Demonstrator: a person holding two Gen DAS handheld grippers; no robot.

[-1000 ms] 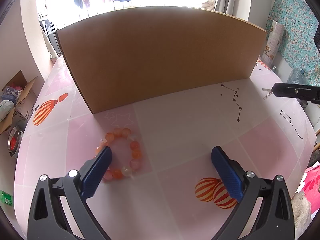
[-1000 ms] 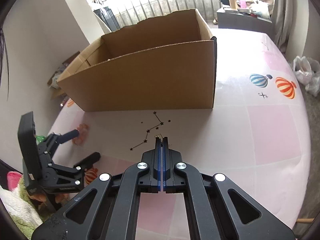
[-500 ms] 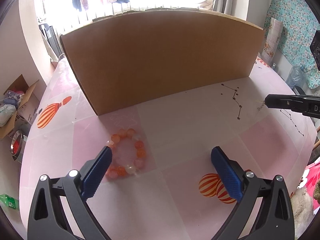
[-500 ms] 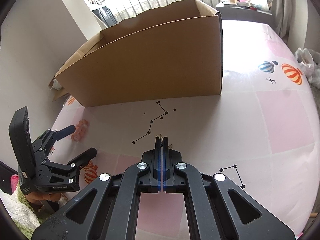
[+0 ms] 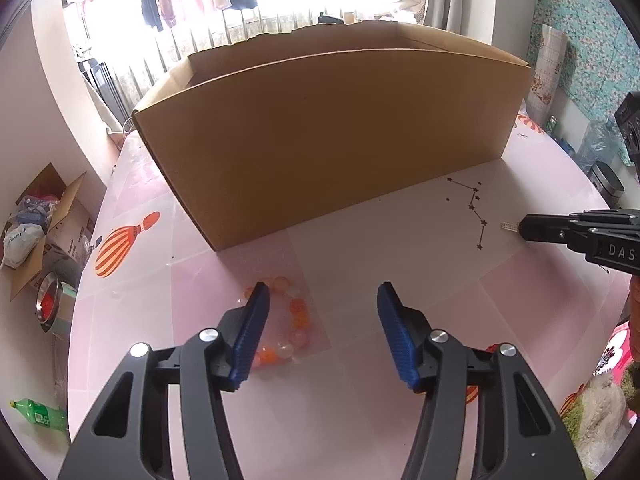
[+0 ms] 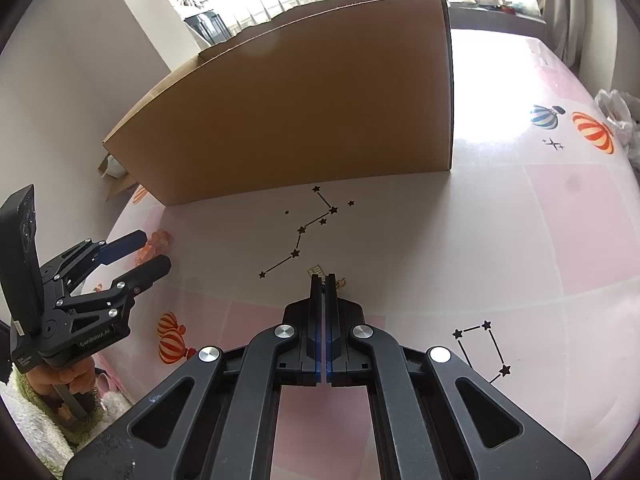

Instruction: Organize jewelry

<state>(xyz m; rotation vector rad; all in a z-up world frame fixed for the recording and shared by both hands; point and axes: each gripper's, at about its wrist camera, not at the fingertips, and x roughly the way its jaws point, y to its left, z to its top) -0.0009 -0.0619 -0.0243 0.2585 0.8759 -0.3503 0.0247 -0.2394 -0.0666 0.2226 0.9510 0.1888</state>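
Left wrist view: the left hand-held gripper (image 5: 322,330) is half open and closing, with nothing between its ribbed blue pads. Its left finger (image 5: 251,334) hides part of a bracelet (image 5: 294,320) of round, glossy orange and milky beads, lying in a clear bag on the pink-checked surface (image 5: 400,248), before a plain cardboard box (image 5: 328,136).

Right wrist view: the right hand-held gripper (image 6: 324,279) is clamped shut on a thin metal chain (image 6: 316,270), mostly hidden; only small ends poke out, touching the surface near the printed stars.
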